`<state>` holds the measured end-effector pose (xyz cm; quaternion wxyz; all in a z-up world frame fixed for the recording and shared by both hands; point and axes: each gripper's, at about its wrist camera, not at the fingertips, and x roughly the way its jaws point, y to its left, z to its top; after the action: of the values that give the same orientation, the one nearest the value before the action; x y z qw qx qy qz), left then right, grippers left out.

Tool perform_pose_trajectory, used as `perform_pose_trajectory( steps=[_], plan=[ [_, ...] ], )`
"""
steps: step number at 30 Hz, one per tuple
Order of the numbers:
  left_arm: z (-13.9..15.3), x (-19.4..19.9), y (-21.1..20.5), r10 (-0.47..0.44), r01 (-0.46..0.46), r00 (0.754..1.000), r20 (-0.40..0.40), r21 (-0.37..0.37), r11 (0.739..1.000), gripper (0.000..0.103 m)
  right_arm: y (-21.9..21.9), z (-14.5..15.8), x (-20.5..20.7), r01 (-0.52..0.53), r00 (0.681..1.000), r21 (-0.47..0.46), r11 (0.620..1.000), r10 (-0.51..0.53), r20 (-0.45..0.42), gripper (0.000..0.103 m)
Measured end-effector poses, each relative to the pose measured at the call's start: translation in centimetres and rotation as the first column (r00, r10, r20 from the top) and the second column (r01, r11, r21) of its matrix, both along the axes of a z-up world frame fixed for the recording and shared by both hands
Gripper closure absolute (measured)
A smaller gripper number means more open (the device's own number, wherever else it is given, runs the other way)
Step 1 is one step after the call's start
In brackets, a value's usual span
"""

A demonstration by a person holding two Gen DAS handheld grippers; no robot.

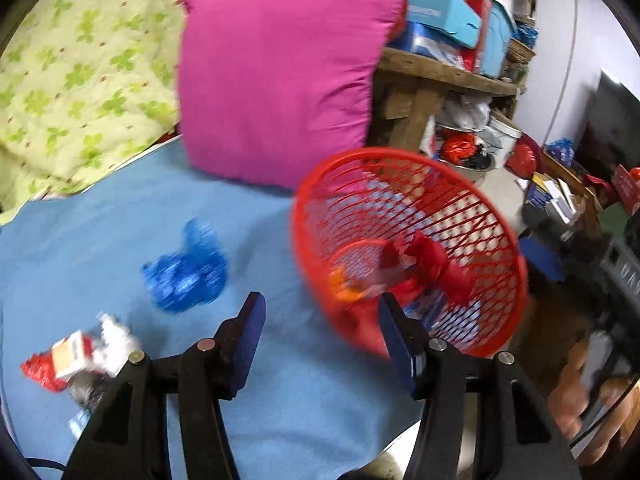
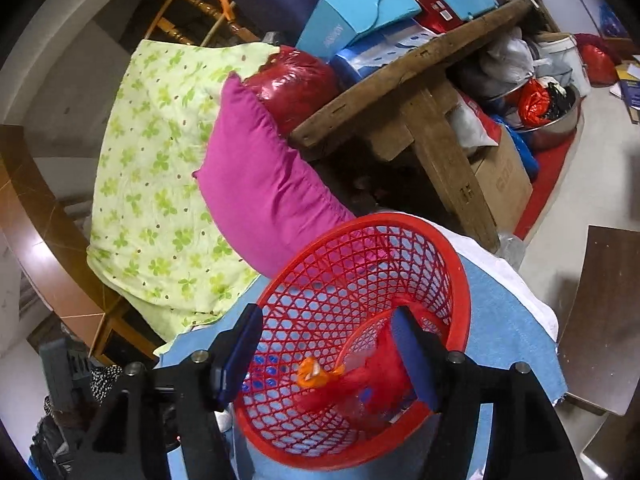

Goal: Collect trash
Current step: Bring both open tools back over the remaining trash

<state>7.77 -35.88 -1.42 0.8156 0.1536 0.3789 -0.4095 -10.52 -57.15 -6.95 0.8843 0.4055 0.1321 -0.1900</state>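
With both the left hand-held gripper (image 1: 322, 320) and right hand-held gripper (image 2: 328, 338) spread and empty, the tilted red basket (image 1: 460, 184) could be tipped over and its trash spilled

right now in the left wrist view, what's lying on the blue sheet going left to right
red and white wrapper → crumpled blue bag → red basket, tipped on its side with red scraps inside
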Motion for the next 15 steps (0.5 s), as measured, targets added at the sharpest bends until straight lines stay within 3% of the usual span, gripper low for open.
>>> perform_pose_trajectory(
  steps=[7,11,15],
  plan=[
    [-2.9,2.8,11.1,0.206,-0.202,0.977,-0.057,0.069,0.977,0.038,3.8,3.3,-1.1,-0.035,0.999,-0.118,0.992,0.038,0.024,0.032],
    [-4.0,5.1,20.0,0.387,-0.380,0.919,-0.080,0.093,0.920,0.039,7.2,5.6,-0.4,-0.100,0.993,-0.187,0.977,0.109,0.042,0.032],
    [-5.0,6.2,28.6,0.549,-0.539,0.833,-0.071,0.123,0.833,0.039,11.0,6.5,1.7,-0.188,0.979,-0.212,0.959,0.200,0.039,0.032]
  ],
)
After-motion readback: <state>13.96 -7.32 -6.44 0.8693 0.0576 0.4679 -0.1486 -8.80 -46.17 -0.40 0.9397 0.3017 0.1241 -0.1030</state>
